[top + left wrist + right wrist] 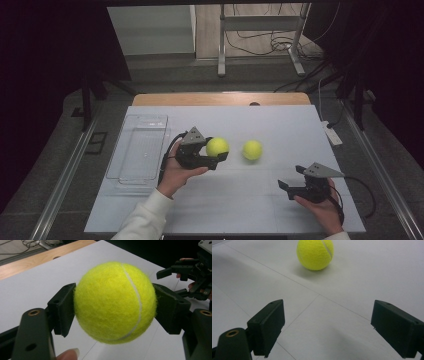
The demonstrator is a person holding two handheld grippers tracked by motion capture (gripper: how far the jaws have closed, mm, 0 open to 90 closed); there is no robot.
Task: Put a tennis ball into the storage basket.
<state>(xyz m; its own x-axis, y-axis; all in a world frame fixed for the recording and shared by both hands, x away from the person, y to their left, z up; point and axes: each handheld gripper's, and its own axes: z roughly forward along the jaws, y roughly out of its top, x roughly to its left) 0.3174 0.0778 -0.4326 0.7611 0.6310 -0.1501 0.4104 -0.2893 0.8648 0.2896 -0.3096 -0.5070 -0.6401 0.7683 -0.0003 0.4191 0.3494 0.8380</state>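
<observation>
My left gripper (216, 148) is shut on a yellow-green tennis ball (217, 146) and holds it a little above the white table (280, 120). In the left gripper view both black pads press the held tennis ball (115, 302) on its sides. A second tennis ball (252, 150) lies on the table just right of it, apart from both grippers. My right gripper (291, 177) stands open at the front right, jaws pointing left. In the right gripper view its wide jaws hold nothing, and the second tennis ball (315, 253) lies ahead of them.
A clear plastic tray (137, 150) rests on the left part of the table. A wooden strip (220, 98) runs along the far edge. A small white device (332, 134) lies at the right edge. Metal stand legs and cables are beyond the table.
</observation>
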